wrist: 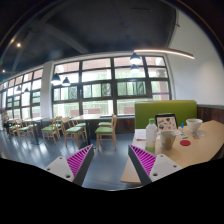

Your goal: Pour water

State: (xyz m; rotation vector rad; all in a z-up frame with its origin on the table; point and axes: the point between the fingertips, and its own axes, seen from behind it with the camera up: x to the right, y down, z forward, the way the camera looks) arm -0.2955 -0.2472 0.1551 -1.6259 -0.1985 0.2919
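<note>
Big windows [105, 85] fill the back wall of a café-like room, with chairs [105, 130] and tables at centre and left of frame. At lower right, a light wooden table [200, 150] carries a clear bottle [151, 135], a glass jar [166, 141], a white cup [193, 126] and a small sign [166, 121]; green booth seat [165, 108] behind. Gripper [112, 160] at bottom centre, fingers spread apart, holding nothing, striped magenta pads [78, 158] visible. Bottle sits just above the right finger, not between them.

Beyond the right finger, on a table [205, 148]: bottle [151, 135], cup [167, 141] just right of it, framed sign [166, 121] behind, bowl [194, 126] farther right; chairs [105, 131] ahead by the windows [100, 88].
</note>
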